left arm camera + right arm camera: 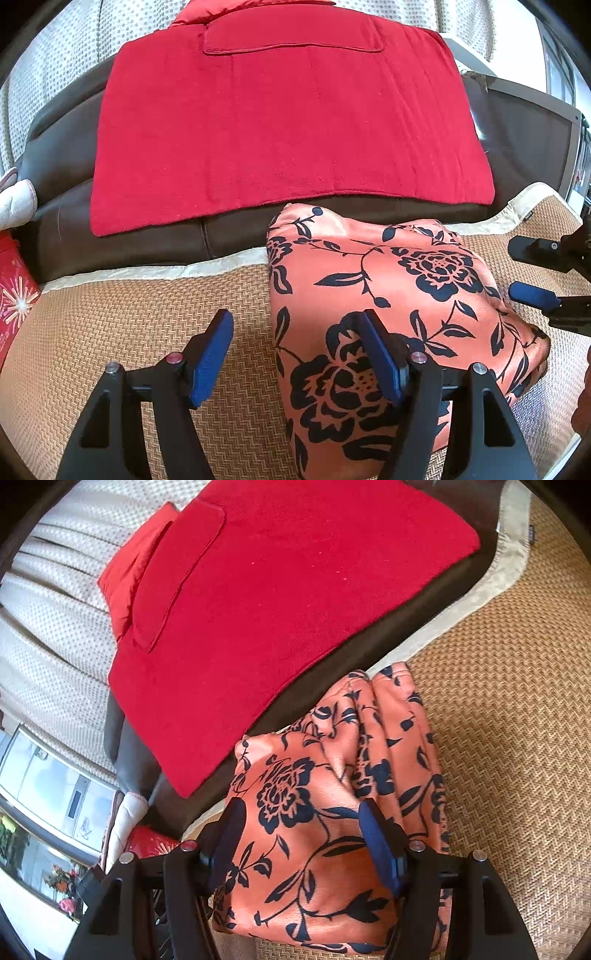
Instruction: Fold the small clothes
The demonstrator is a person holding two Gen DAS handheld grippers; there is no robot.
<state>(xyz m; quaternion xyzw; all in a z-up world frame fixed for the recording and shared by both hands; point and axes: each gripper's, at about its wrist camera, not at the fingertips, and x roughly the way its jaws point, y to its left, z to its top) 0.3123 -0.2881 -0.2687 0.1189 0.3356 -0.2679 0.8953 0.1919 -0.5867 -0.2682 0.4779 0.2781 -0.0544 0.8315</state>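
A folded orange garment with a black flower print (388,295) lies on the woven mat (129,332). My left gripper (295,356) is open: its right finger sits over the garment's left part, its left finger over bare mat, and the garment's left edge runs between them. In the left wrist view my right gripper (530,271) stands open at the garment's right edge, its fingers apart with nothing between them. In the right wrist view the garment (314,812) fills the space under the right gripper (303,838), with stacked folds (399,738) to the right.
A red towel (288,122) is spread on a dark brown cushion (66,158) behind the garment. The mat's cream border (147,271) runs along the cushion. A red printed box (14,295) and a white cloth (14,199) sit at far left. Cream dotted upholstery (48,627) rises behind.
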